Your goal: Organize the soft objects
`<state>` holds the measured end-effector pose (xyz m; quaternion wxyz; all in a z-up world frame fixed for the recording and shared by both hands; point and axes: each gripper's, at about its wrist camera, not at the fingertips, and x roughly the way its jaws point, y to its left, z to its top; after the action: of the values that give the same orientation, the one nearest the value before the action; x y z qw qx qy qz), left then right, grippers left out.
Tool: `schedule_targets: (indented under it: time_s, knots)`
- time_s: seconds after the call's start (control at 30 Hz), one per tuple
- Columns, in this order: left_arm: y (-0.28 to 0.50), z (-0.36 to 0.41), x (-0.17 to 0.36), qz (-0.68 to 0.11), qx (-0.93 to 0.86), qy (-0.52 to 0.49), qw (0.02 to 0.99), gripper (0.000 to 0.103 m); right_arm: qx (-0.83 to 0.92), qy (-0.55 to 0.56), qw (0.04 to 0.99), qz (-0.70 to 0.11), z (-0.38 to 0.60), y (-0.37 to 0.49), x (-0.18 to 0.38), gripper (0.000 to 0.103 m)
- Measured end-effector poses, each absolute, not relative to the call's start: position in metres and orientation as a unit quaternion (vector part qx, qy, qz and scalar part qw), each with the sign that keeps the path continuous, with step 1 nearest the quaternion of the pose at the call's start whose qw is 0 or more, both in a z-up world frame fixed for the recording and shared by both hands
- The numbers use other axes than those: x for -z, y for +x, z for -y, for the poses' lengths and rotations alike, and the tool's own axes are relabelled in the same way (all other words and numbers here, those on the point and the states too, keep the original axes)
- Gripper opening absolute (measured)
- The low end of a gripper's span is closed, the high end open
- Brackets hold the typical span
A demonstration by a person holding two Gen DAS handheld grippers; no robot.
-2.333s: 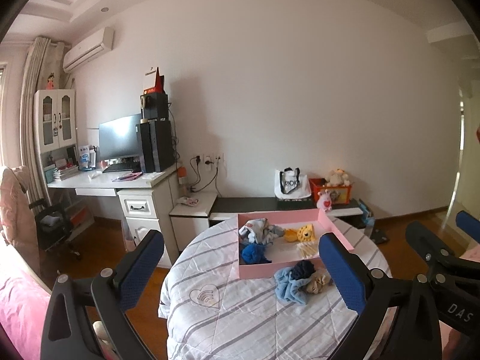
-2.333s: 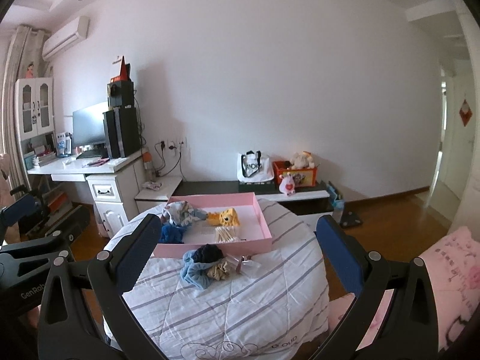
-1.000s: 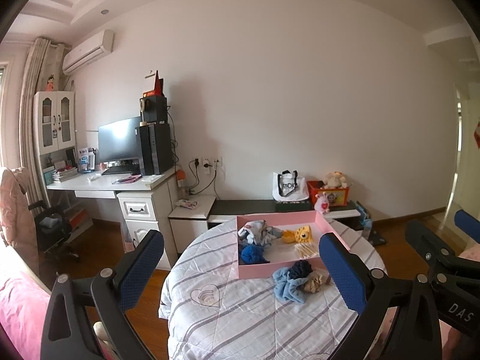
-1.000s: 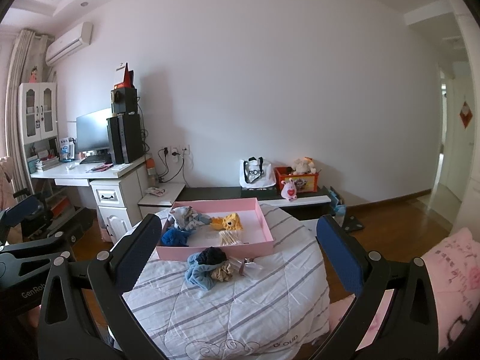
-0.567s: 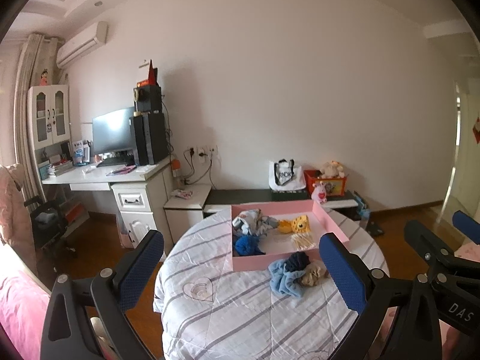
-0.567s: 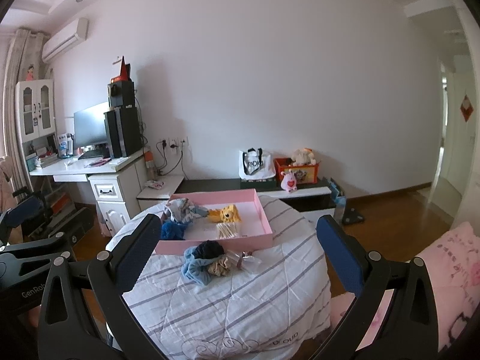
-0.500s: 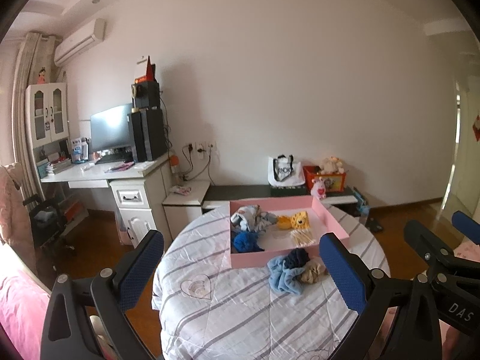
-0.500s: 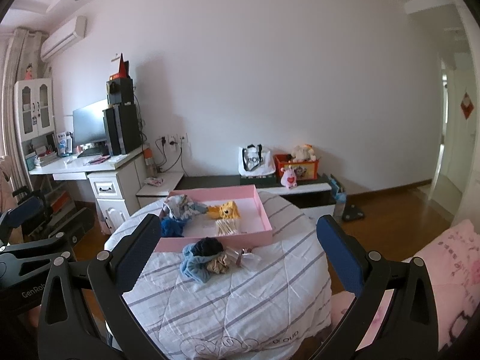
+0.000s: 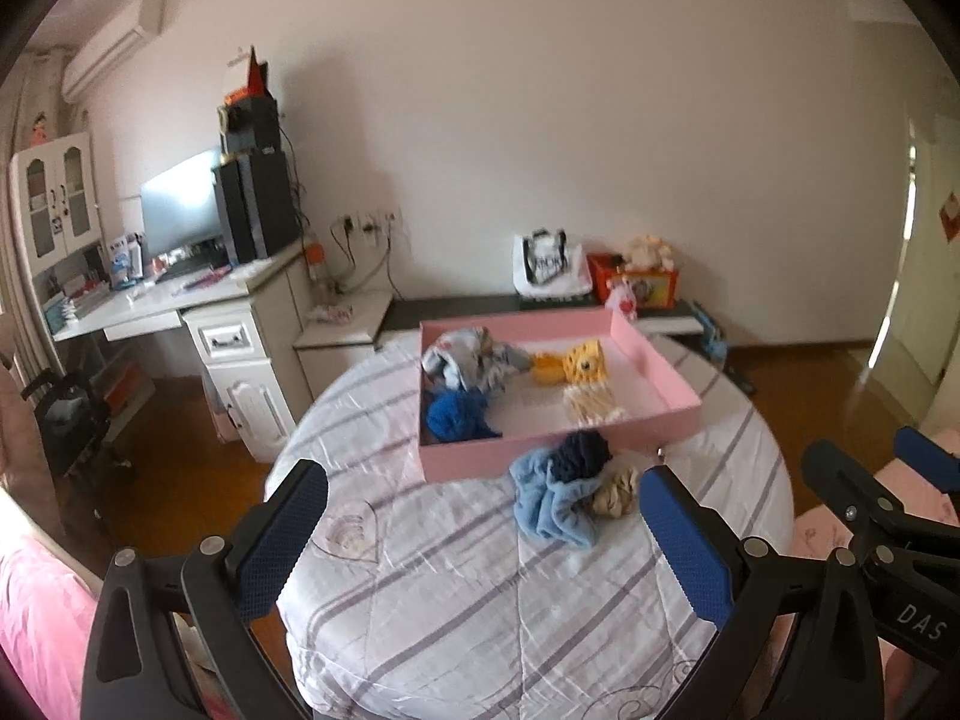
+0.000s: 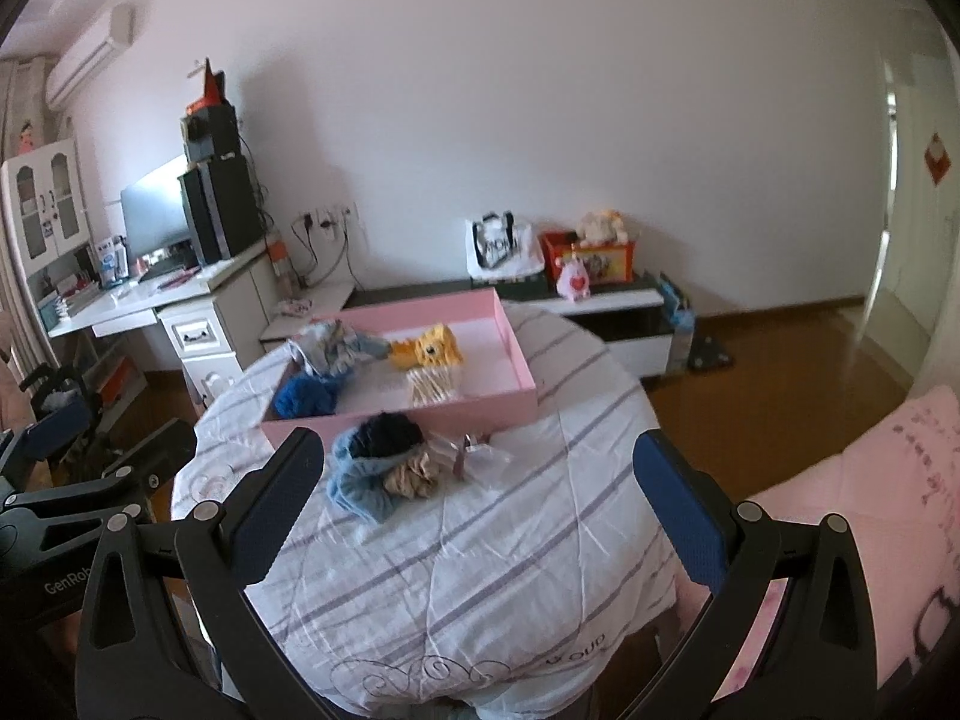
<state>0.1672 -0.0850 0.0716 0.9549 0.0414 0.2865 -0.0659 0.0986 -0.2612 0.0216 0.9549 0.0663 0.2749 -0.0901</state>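
Note:
A pink tray (image 9: 672, 387) (image 10: 420, 420) sits on a round table with a striped white cover (image 9: 456, 594) (image 10: 480, 558). In the tray lie a grey-white cloth (image 9: 465, 360), a blue cloth ball (image 9: 456, 414), a yellow plush toy (image 9: 576, 363) and a pale fringed piece (image 9: 591, 405). In front of the tray lies a pile: a light blue cloth (image 9: 552, 504) (image 10: 360, 486), a dark navy cloth (image 9: 582, 453) (image 10: 387, 435) and a beige scrunchie (image 9: 612, 492) (image 10: 414, 474). My left gripper (image 9: 480, 540) and right gripper (image 10: 474, 492) are both open and empty, above the near table.
A clear plastic wrapper (image 10: 474, 450) lies right of the pile. A white desk with monitor and speakers (image 9: 198, 294) stands far left. A low black bench with a bag and toys (image 9: 576, 294) runs along the wall. Pink bedding (image 10: 870, 480) lies at right.
Both views have tilted down and drawn closer to the table, so the tray and the pile look larger. Both grippers stay open. No object has moved.

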Motion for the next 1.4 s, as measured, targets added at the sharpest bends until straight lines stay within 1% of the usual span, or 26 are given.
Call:
schedule_targets:
  time_s: [0.33, 0.63, 0.9, 1.2, 1.37, 1.4]
  knots:
    - [0.23, 0.103, -0.028, -0.36, 0.073, 0.058, 0.928, 0.103, 0.082, 0.085, 0.932, -0.343, 0.28, 0.133, 0.022, 0.103]
    - [0.285, 0.112, 0.016, -0.421, 0.071, 0.064, 0.902, 0.103, 0.092, 0.095, 0.912, -0.387, 0.297, 0.169, 0.053, 0.103]
    - [0.322, 0.115, 0.048, -0.444, 0.078, 0.06, 0.891, 0.103, 0.093, 0.105, 0.893, -0.427, 0.316, 0.208, 0.081, 0.103]
    - [0.359, 0.115, 0.073, -0.462, 0.1, 0.051, 0.88, 0.103, 0.071, 0.068, 0.878, -0.469, 0.305, 0.253, 0.114, 0.103]
    - [0.373, 0.116, 0.082, -0.47, 0.111, 0.047, 0.875, 0.103, 0.051, 0.051, 0.878, -0.474, 0.296, 0.269, 0.122, 0.099]
    - [0.375, 0.116, 0.083, -0.472, 0.111, 0.046, 0.874, 0.103, 0.045, 0.049, 0.878, -0.474, 0.295, 0.272, 0.123, 0.097]
